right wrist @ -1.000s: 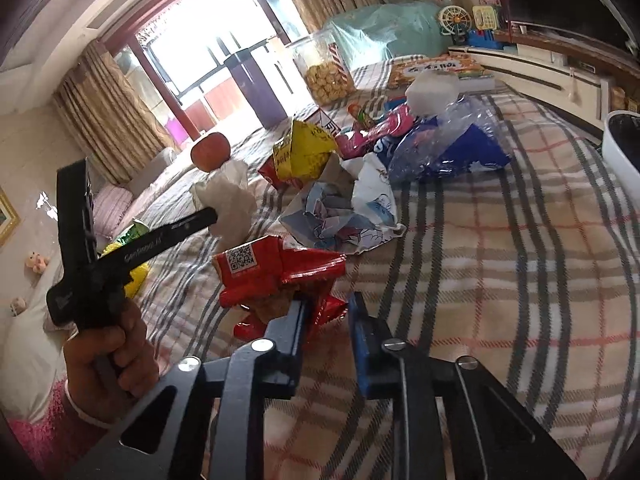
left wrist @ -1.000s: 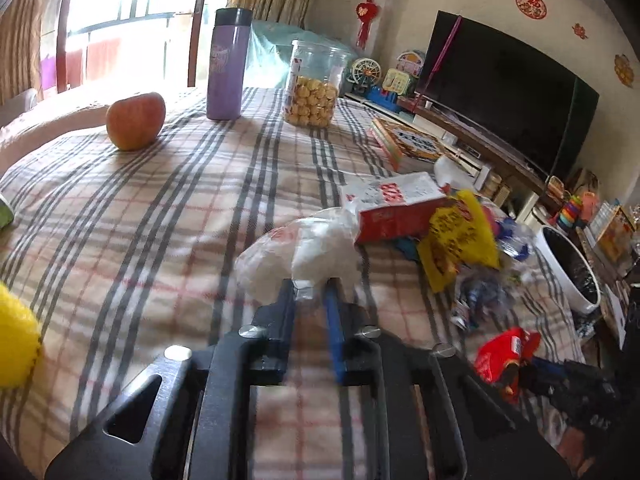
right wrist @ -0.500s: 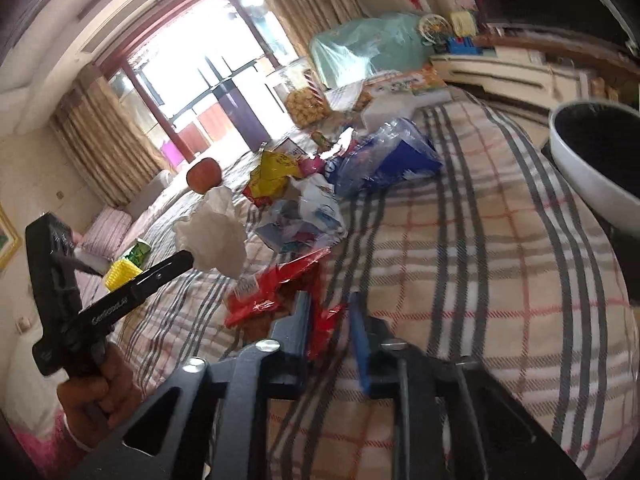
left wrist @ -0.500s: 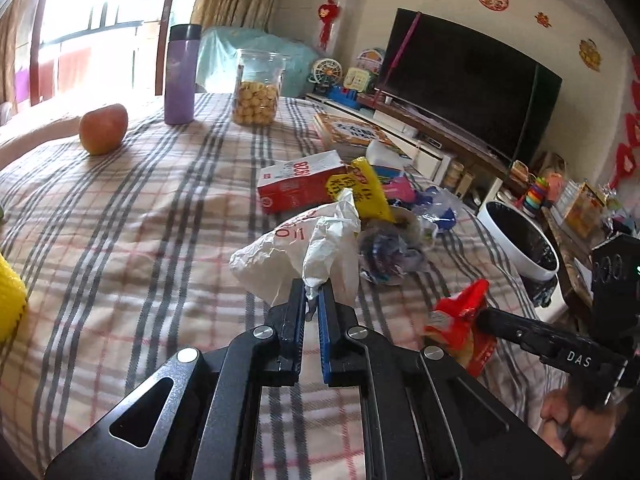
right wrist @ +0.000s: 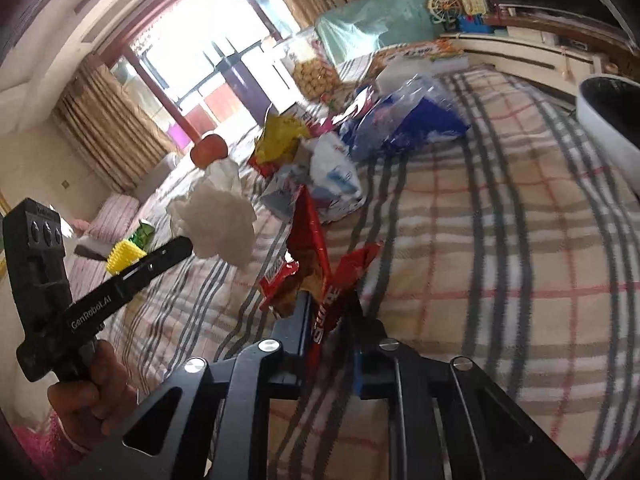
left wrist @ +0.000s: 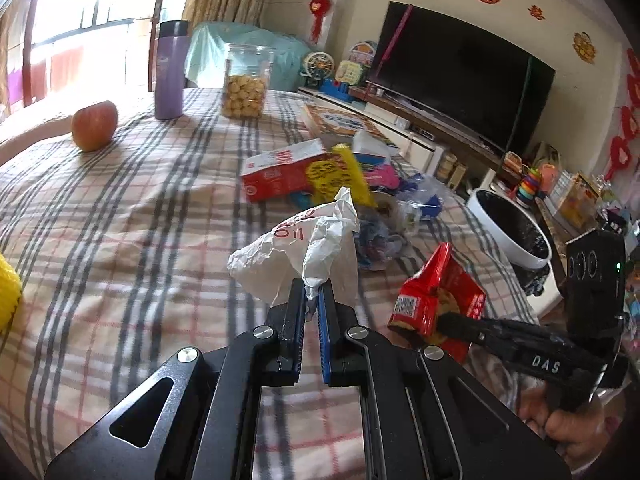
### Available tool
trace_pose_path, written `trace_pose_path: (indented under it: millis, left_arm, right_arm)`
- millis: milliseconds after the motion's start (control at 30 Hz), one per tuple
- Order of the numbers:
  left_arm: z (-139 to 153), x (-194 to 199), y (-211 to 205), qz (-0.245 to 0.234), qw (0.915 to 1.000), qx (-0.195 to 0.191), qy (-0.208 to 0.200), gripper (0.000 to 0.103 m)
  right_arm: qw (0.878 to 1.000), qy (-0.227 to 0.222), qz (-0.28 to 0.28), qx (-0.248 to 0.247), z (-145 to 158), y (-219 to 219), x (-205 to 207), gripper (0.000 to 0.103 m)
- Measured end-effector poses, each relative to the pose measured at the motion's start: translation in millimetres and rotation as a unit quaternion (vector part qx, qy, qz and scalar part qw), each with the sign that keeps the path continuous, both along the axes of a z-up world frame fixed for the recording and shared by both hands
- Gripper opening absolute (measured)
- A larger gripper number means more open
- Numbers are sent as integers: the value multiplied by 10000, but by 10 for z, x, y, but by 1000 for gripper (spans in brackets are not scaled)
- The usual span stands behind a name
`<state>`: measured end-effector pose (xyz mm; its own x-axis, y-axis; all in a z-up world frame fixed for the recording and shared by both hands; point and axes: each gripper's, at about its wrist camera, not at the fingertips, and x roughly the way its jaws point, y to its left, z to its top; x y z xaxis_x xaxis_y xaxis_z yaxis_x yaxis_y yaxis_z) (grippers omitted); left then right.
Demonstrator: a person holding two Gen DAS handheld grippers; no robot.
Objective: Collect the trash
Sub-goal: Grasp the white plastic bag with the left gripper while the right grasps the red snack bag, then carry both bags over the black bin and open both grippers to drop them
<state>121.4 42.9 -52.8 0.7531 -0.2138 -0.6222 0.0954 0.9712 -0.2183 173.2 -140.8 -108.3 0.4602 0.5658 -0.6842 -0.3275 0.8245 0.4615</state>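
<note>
Plaid cloth in grey and red checks is spread over the wide surface, and a television is mounted by the far wall. A crumpled white paper wrapper is pinched between the nearly closed jaws of the left gripper and is held clear of the cloth. A torn red snack bag is clamped in the right gripper and is likewise raised above the cloth. More litter is heaped near the middle: a red carton, a yellow wrapper and a blue-and-clear plastic bag. A white bin with a black liner is seen just past the edge of the cloth, beside the red snack bag. An apple, a purple bottle and a jar of biscuits are set well apart from the heap.
</note>
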Motion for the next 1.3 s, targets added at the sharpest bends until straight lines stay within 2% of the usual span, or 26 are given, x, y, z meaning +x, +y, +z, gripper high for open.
trace_pose_path:
  millis: [200, 500, 833, 1300]
  left_arm:
    - [60, 11, -350, -423, 9991, -38, -28, 5]
    - [122, 114, -898, -978, 9952, -59, -14, 5]
    - [193, 247, -1428, -1471, 9891, 48, -63, 5]
    - [291, 550, -2052, -1967, 9802, 178, -157, 5]
  right_arm:
    - [9990, -312, -307, 18, 188, -323, -48, 13]
    - [9958, -520, -754, 66, 348, -813, -114, 11]
    - [9878, -615, -1428, 12, 435, -1471, -91, 11]
    - [9751, -704, -2100, -106, 531, -2147, 10, 11]
